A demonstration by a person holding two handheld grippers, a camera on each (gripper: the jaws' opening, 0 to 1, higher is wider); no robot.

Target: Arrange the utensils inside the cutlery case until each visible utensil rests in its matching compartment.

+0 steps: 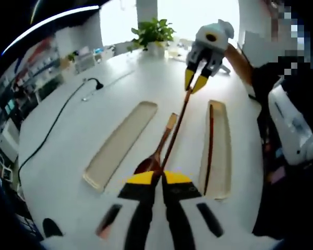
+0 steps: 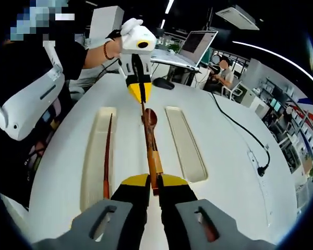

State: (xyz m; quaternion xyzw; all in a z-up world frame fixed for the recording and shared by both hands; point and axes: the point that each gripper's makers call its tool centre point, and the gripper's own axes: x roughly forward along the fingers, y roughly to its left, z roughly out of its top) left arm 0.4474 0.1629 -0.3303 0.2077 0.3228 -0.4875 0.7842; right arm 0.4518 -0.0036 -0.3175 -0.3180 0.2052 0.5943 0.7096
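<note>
White round table (image 1: 68, 156), office behind. One chopstick (image 1: 211, 140) already lying in its tray (image 1: 221, 151); other tray (image 1: 120, 143) bare. Left gripper (image 1: 157, 176) and right gripper (image 1: 196, 82) both pinching second chopstick (image 1: 175, 135) above wooden spoon (image 1: 157, 148), between trays. Roughly one-third done.

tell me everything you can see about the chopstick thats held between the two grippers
The chopstick is a thin, straight, dark reddish-brown stick, wood by the look of it. Both grippers are shut on it, the left gripper at one end and the right gripper at the other, so it spans the gap between the two trays, over the wooden spoon. Whether it touches the spoon or the table can't be told.
</note>
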